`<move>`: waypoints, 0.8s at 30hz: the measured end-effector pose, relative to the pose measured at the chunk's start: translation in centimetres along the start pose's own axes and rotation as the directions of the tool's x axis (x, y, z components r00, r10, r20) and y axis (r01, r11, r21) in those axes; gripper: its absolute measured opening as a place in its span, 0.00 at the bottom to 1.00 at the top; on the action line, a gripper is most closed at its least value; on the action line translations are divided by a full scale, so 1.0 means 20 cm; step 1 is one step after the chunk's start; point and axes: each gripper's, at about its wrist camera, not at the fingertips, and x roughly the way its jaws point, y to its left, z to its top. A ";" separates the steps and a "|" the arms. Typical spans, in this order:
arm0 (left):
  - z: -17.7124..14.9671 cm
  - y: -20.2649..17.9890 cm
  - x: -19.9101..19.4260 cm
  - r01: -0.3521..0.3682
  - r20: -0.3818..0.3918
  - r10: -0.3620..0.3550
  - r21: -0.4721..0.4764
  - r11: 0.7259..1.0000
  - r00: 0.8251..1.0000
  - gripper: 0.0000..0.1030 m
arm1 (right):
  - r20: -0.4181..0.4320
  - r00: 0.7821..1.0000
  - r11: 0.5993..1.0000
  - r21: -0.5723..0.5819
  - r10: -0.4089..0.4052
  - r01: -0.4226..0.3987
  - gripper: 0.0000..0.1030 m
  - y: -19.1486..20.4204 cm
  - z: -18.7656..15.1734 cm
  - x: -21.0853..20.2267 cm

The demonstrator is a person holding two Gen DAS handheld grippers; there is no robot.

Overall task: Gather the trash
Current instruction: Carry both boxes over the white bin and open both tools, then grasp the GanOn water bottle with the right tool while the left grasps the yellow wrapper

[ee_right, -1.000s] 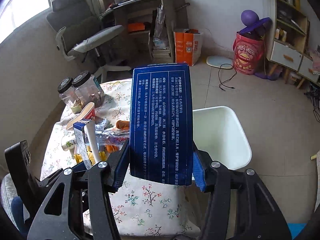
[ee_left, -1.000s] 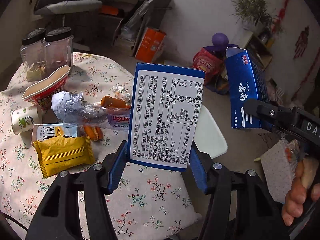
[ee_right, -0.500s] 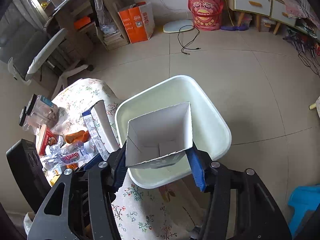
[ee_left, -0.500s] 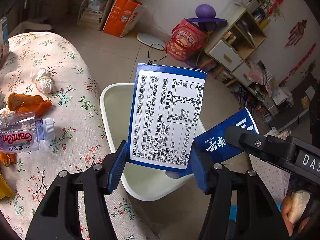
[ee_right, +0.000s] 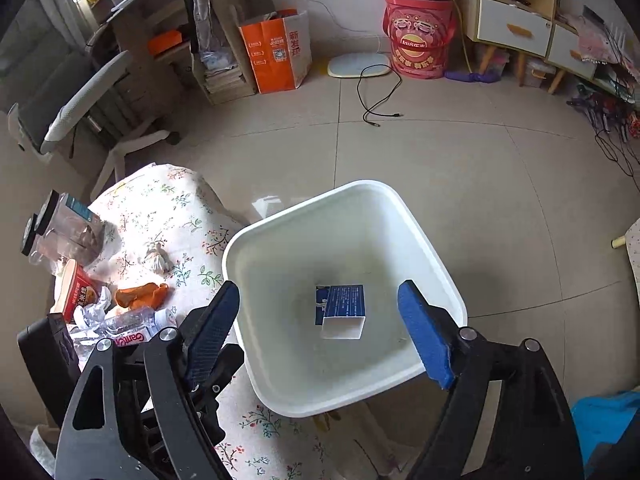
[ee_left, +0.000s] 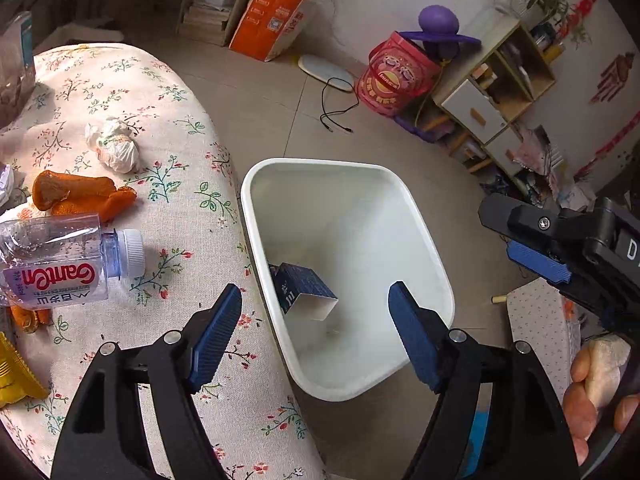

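Note:
A white trash bin stands on the floor against the table's edge. A blue carton lies at its bottom; I cannot make out a second box. My left gripper is open and empty above the bin's near side. My right gripper is open and empty above the bin; it also shows at the right of the left wrist view. On the floral tablecloth lie a plastic bottle, orange peel and a crumpled tissue.
Two glass jars, a red paper cup and crumpled wrappers sit farther back on the table. An office chair, an orange bag, a red bucket and a cable are on the floor beyond.
Both grippers have opened and let go of their boxes over the bin. A blue carton now lies at the bin's bottom. Both grippers stay above the bin.

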 end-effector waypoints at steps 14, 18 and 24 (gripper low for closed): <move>-0.06 0.61 -0.76 -0.278 0.080 0.292 -0.147 0.949 0.953 0.72 | 0.104 0.974 0.960 -0.221 0.199 -0.172 0.83 0.48 -0.08 -0.20; -0.14 0.78 -0.87 -0.316 0.043 0.329 -0.181 0.931 0.943 0.72 | 0.050 0.975 0.915 -0.357 0.217 -0.185 0.83 0.70 -0.15 -0.16; -0.29 0.97 -0.83 -0.335 -0.025 0.338 -0.217 0.917 0.941 0.72 | -0.018 0.968 0.826 -0.518 0.249 -0.222 0.83 0.94 -0.20 -0.10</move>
